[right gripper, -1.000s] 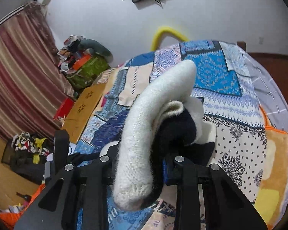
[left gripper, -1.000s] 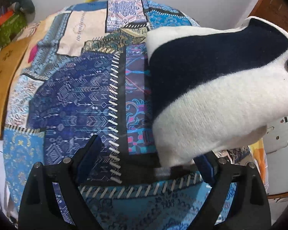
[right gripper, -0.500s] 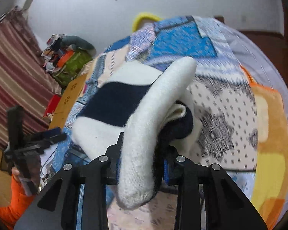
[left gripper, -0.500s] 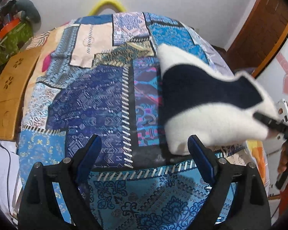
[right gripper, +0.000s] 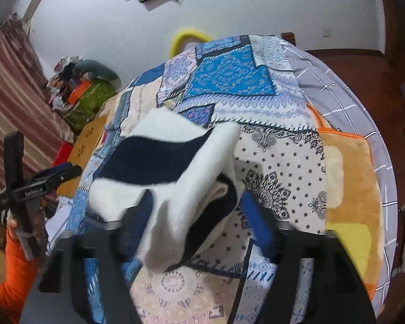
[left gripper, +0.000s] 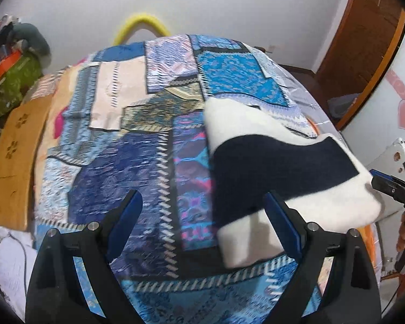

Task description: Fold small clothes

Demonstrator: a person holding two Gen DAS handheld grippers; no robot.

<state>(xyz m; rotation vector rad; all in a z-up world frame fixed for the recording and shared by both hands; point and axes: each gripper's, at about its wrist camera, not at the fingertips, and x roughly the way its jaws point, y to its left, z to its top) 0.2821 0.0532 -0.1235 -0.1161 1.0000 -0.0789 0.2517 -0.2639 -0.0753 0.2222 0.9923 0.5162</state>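
Both tongs spread wide, folded sweater (left gripper: 270,167) between right tongs (right gripper: 199,216).

I see a fuzzy knitted garment (left gripper: 270,167), soft matt wool in cream and dark navy bands. Under it lies a smooth printed patchwork bedspread (left gripper: 137,145) of thin cotton-like cloth. My left gripper (left gripper: 202,216) is matt black plastic with blue rubbery pads (left gripper: 125,216) and small shiny metal screws. At the bedside stands a smooth, varnished wooden board (left gripper: 13,156).
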